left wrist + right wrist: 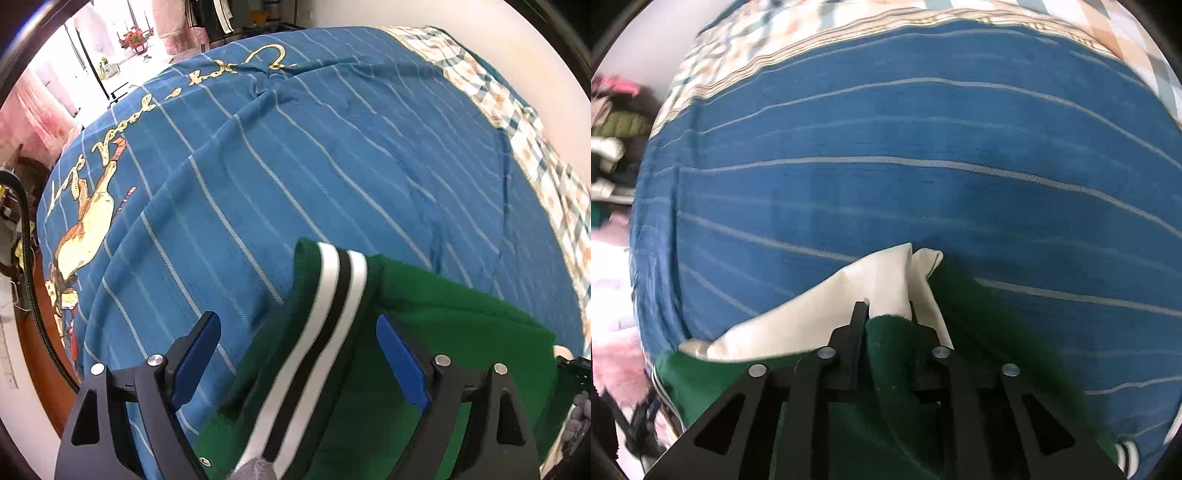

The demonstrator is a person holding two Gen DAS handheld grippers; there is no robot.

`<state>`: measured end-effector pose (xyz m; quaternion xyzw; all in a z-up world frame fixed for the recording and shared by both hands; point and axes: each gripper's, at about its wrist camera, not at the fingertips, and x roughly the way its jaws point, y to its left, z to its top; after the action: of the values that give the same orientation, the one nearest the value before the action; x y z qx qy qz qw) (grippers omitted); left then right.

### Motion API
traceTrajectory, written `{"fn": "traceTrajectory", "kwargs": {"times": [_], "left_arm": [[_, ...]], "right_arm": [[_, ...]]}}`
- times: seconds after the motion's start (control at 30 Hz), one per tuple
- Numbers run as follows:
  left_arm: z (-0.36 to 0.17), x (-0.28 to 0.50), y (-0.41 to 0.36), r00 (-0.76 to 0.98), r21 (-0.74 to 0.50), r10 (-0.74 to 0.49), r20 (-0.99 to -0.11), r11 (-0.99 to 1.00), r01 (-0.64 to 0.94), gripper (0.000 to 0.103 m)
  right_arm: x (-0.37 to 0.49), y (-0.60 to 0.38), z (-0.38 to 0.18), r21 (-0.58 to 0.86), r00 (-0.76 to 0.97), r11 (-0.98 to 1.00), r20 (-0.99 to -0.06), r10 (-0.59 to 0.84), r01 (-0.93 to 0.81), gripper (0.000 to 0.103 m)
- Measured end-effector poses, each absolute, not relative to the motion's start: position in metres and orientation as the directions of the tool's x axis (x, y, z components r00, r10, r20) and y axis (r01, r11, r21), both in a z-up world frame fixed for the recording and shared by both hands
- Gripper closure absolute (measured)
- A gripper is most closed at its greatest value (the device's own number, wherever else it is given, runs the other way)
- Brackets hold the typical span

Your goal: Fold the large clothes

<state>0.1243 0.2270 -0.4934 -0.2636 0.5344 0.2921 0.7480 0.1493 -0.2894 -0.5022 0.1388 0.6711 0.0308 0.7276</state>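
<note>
The right gripper [886, 314] pinched a fold of the green jacket [886, 369] lying on the blue striped bedspread [886, 166]; the left gripper [295, 354] gaped over its striped cuff [332, 295], holding nothing. That shallow pinch could slip if tugged.

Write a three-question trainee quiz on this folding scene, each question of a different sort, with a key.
1. True or false: the left gripper is clamped on the striped cuff.
2. What does the right gripper hold? A) blue bedspread B) green garment C) nothing
3. Fill in: the green garment shows a ____ lining beside the right gripper.

Key
1. False: its jaws stand open, one on each side of the cuff.
2. B
3. cream. The garment lies on the blue striped bedspread.
</note>
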Motion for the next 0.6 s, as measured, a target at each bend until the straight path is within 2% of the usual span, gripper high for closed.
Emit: {"fn": "traceTrajectory", "kwargs": {"times": [0.07, 0.17, 0.27, 0.37, 0.43, 0.5, 0.53, 0.57, 0.6], "left_arm": [[-0.491, 0.128, 0.223, 0.269, -0.081, 0.163, -0.949, 0.701, -0.708, 0.017], [-0.507, 0.144, 0.222, 0.199, 0.019, 0.219, -0.955, 0.716, -0.697, 0.017], [-0.543, 0.154, 0.236, 0.12, 0.056, 0.205, -0.971, 0.688, -0.723, 0.014], [-0.566, 0.156, 0.25, 0.112, 0.007, 0.137, -0.984, 0.661, -0.751, 0.01], [-0.567, 0.155, 0.255, 0.121, -0.011, 0.122, -0.985, 0.659, -0.752, 0.009], [-0.565, 0.154, 0.255, 0.129, -0.011, 0.127, -0.984, 0.669, -0.743, 0.008], [-0.564, 0.152, 0.254, 0.132, -0.007, 0.134, -0.982, 0.676, -0.736, 0.008], [-0.563, 0.152, 0.253, 0.135, -0.007, 0.136, -0.981, 0.679, -0.734, 0.008], [-0.56, 0.149, 0.253, 0.142, -0.01, 0.14, -0.98, 0.676, -0.737, 0.008]], "right_arm": [[0.151, -0.292, -0.486, 0.226, 0.111, 0.959, -0.972, 0.209, 0.17, 0.07], [0.138, -0.293, -0.447, 0.17, 0.218, 0.969, -0.967, 0.13, 0.176, 0.07], [0.117, -0.287, -0.413, 0.092, 0.323, 0.984, -0.946, 0.039, 0.15, 0.069], [0.097, -0.268, -0.394, 0.179, 0.379, 0.981, -0.915, 0.14, 0.07, 0.069], [0.094, -0.251, -0.403, 0.241, 0.35, 0.971, -0.908, 0.229, -0.011, 0.069], [0.1, -0.241, -0.43, 0.236, 0.275, 0.971, -0.932, 0.235, -0.027, 0.07], [0.106, -0.243, -0.452, 0.248, 0.22, 0.969, -0.944, 0.244, -0.008, 0.075], [0.115, -0.248, -0.483, 0.212, 0.151, 0.976, -0.968, 0.203, 0.046, 0.094], [0.122, -0.253, -0.5, 0.203, 0.12, 0.976, -0.974, 0.192, 0.083, 0.096]]}}
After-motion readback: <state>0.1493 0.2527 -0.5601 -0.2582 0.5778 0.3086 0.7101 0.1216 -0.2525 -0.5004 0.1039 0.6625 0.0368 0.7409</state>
